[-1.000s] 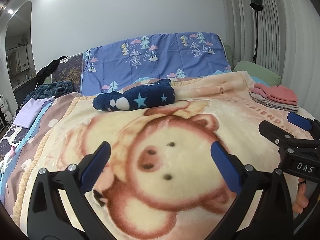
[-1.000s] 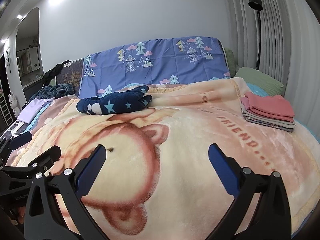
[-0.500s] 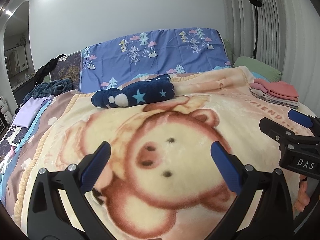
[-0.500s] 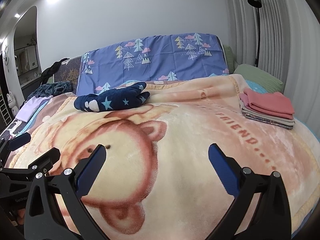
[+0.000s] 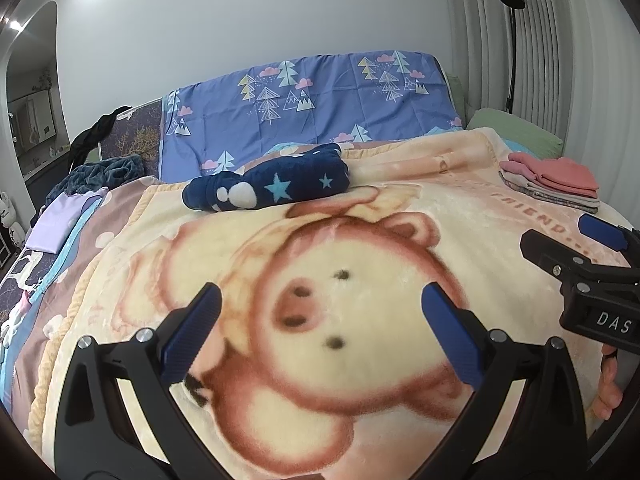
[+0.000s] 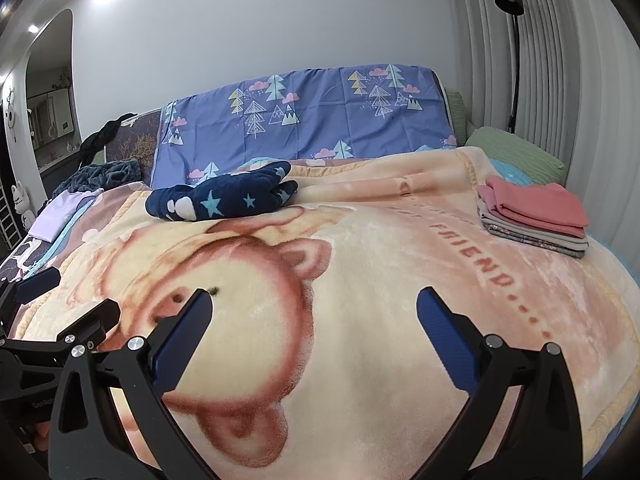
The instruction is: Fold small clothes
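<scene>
Since a second ago both cameras have dipped and eased a little toward the head of the bed; nothing on the bed has shifted. Your left gripper (image 5: 320,320) is spread wide and empty over the bear blanket (image 5: 360,420); your right gripper (image 6: 314,320) is just as wide and empty, near it on the right. The next garment (image 5: 268,188), a navy fleece piece with stars, lies bunched at the far end of the blanket, just before the purple pillow (image 5: 320,108); it looks soft, light and limp, likely to sag and cling to the plush blanket, so take it by a hem or corner, one gripper at each end, rather than the thick middle. The right view shows the folded stack (image 6: 536,212) whole, pink on top, and the green pillow (image 6: 516,152) behind it; the left view shows the stack only at its edge, but shows your fingers (image 5: 608,384) under the right gripper.
</scene>
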